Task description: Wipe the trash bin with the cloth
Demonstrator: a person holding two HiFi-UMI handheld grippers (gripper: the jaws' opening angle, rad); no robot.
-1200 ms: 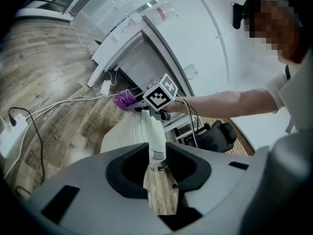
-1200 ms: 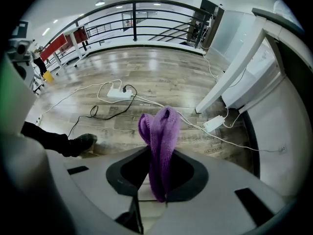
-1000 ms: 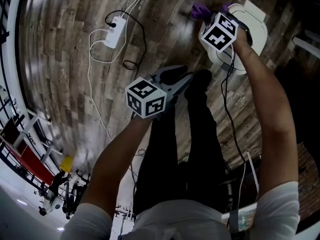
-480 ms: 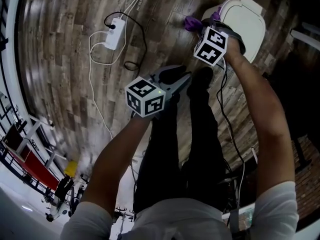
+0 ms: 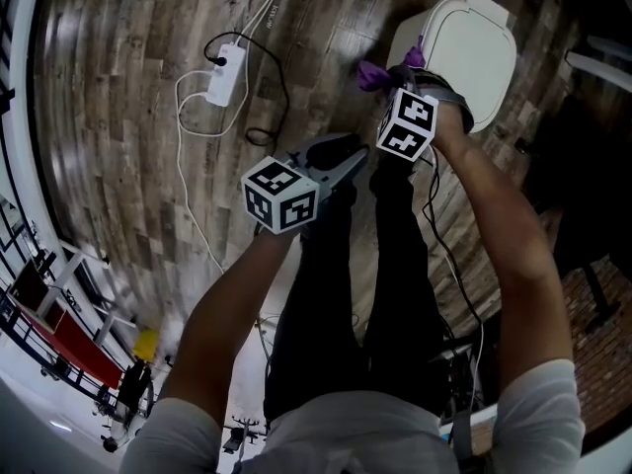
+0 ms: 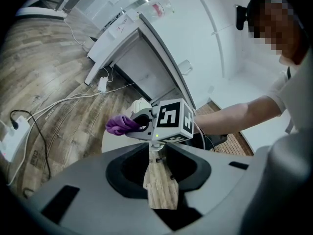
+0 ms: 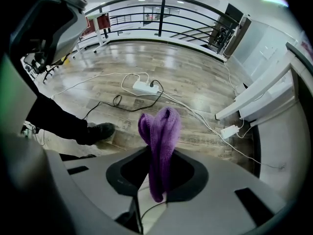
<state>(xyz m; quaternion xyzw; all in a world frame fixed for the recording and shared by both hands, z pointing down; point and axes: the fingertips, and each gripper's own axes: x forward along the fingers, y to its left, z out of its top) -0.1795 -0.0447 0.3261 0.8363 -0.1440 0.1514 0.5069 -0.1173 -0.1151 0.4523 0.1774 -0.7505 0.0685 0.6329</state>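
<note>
One white power strip [image 5: 225, 70] lies on the wood floor [image 5: 118, 117] at the left, with a black cable [image 5: 281, 87] and white cables [image 5: 183, 136] looping round it. Print along one white cable is too small to read. Each of the two grippers bears a marker cube [image 5: 281, 196] of black-and-white squares. The left gripper [image 6: 157, 154] has its fingers slightly apart, with nothing between them. The right gripper [image 7: 159, 153] has its fingers clamped on one purple cloth [image 7: 161, 129], just beside the left edge of the single white trash bin [image 5: 469, 47].
</note>
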